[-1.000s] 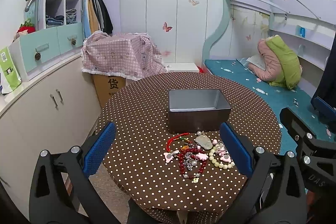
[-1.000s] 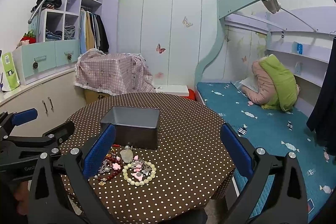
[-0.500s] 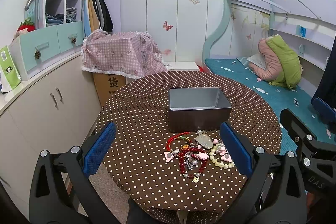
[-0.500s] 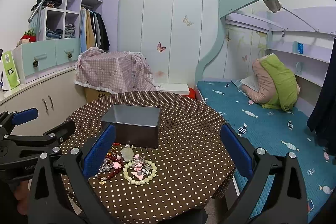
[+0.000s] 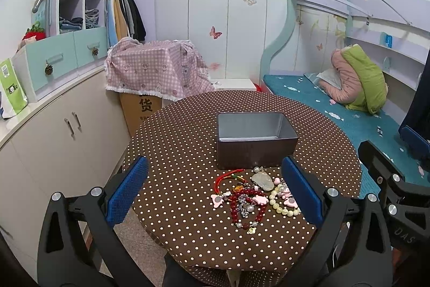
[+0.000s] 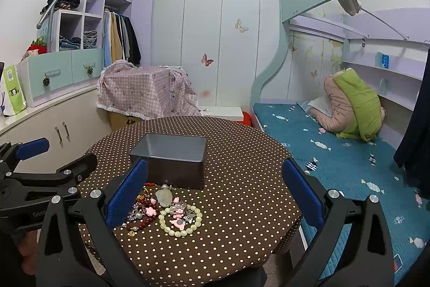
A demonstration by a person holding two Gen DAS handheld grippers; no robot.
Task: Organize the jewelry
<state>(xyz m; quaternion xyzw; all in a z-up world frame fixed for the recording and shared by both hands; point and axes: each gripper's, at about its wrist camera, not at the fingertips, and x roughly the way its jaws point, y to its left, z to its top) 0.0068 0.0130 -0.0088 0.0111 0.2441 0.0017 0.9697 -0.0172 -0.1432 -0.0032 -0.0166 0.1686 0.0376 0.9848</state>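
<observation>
A heap of jewelry (image 5: 251,199) lies on the round table with a brown polka-dot cloth (image 5: 182,141), just in front of an empty grey metal box (image 5: 255,141). The heap holds a dark red bead bracelet (image 5: 237,209), a pale green bead bracelet (image 6: 179,222), a red cord (image 5: 228,176), a pale stone pendant (image 6: 164,197) and pink charms. My left gripper (image 5: 215,195) hovers open over the near edge, the heap between its blue pads. My right gripper (image 6: 215,195) is open too, right of the heap (image 6: 166,209), box (image 6: 172,160) behind. Each gripper shows at the other view's edge.
White cabinets (image 5: 53,131) with teal drawers run along the left wall. A cardboard box under pink checked cloth (image 5: 156,71) stands behind the table. A bunk bed with a teal mattress (image 6: 336,152) and a pink and green bundle (image 6: 352,104) fills the right side.
Both cameras have risen slightly and eased back; the table and jewelry sit a little lower in view. Nothing was picked up, and both grippers have stayed open.
</observation>
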